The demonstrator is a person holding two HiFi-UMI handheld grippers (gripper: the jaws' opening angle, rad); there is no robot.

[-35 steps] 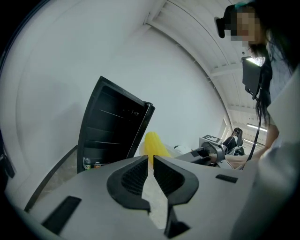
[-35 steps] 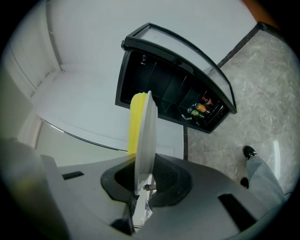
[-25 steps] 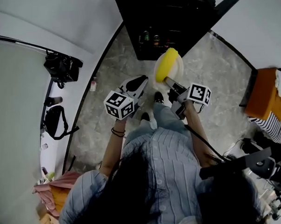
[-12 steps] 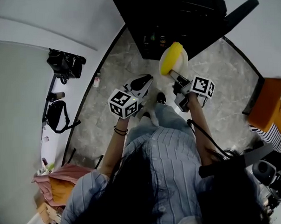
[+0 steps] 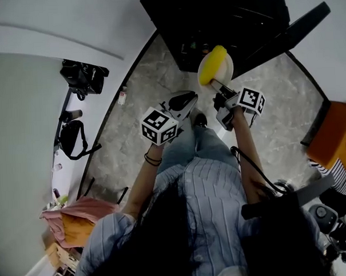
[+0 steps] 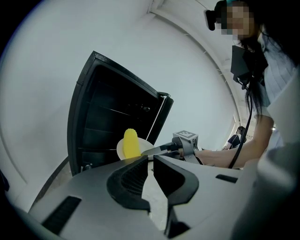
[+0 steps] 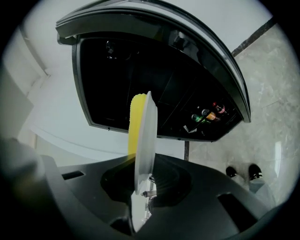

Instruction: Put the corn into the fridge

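Shows plate (image 5: 227, 70) pinched by the rim in tightly closed right gripper (image 5: 217, 84), corn (image 5: 211, 63) lying on it, just before open fridge (image 5: 225, 18). Left gripper (image 5: 185, 98) alongside, almost closed, empty. Fridge interior mostly too dark to read, top cut off.

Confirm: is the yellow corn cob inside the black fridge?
No: the cob lies on a round white plate in the right gripper, outside it.
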